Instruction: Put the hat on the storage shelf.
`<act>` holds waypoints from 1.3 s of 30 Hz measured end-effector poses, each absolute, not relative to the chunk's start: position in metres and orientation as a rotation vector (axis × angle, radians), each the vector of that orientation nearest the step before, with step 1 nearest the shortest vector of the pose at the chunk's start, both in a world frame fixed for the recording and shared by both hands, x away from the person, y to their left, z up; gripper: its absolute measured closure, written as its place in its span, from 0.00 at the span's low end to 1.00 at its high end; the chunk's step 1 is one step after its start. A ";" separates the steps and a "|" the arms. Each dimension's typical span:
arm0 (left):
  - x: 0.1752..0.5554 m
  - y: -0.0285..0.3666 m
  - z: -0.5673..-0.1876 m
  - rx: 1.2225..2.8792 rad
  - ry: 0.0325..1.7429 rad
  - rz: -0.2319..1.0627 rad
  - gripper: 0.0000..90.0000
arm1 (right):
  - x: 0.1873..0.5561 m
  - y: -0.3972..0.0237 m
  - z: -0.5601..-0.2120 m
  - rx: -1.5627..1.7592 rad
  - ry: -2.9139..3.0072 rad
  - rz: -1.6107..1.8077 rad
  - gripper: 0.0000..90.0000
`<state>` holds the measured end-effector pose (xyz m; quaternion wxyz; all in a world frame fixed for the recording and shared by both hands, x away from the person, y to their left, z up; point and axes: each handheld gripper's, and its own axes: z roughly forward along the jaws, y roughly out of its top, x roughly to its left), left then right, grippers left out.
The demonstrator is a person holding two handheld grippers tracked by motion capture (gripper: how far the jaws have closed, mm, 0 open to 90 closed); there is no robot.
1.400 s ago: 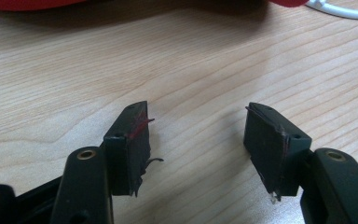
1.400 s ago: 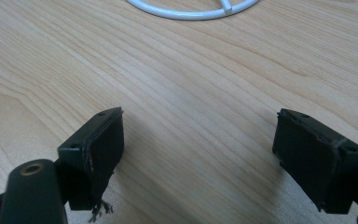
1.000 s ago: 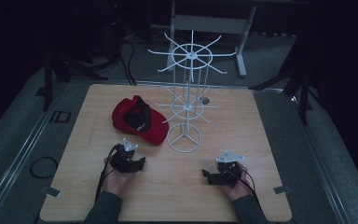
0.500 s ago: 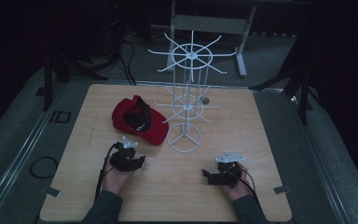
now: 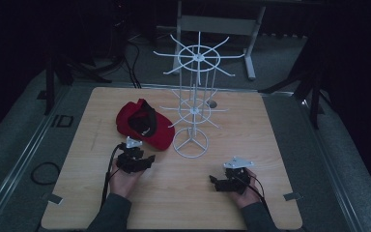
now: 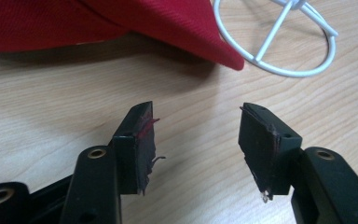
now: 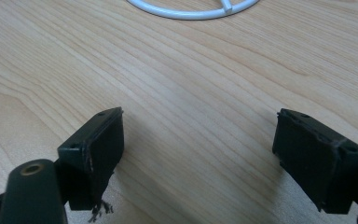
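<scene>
Spreading across most of the high view is the wooden table, with everything on it well apart from its edges; next in size is the white wire rack, standing upright near the middle on a ring base, all its hooks bare; just to its left lies the red cap, flat on the wood, its brim reaching close to the ring base without clearly touching it. Smaller again are the two tools near the front edge: the left gripper sits just short of the cap, pointing toward its brim; its jaws have just been opening a little further and stand well apart, with nothing between them but bare wood, the cap's brim lying a short way ahead. The right gripper rests low over the table to the right, jaws wide and empty, the rack's ring base ahead of it. Judging by this, the work has barely begun: the cap is not yet gripped or lifted; picking it up and hanging it on a hook all seem left to do.
</scene>
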<state>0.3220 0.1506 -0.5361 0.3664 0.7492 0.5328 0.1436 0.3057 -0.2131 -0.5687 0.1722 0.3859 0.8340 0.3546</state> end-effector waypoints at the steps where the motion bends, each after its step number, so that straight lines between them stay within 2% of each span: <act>1: 0.323 0.149 -0.536 1.922 1.371 0.366 0.50 | 0.306 -0.213 -0.569 1.095 2.367 1.006 0.18; 8: 0.330 0.142 -0.535 1.890 1.397 0.372 0.45 | 0.306 -0.213 -0.569 1.094 2.367 1.007 0.18; 23: 0.343 0.123 -0.536 1.856 1.419 0.360 0.45 | 0.306 -0.213 -0.569 1.095 2.367 1.006 0.18; 28: 0.352 0.123 -0.538 1.842 1.457 0.315 0.47 | 0.306 -0.213 -0.569 1.095 2.367 1.006 0.18; 32: 0.354 0.131 -0.537 1.823 1.483 0.303 0.52 | 0.306 -0.213 -0.569 1.095 2.367 1.006 0.18; 36: 0.351 0.139 -0.532 1.836 1.499 0.348 0.61 | 0.306 -0.213 -0.569 1.095 2.367 1.006 0.18; 39: 0.352 0.150 -0.530 1.810 1.547 0.377 0.59 | 0.306 -0.213 -0.569 1.094 2.367 1.006 0.18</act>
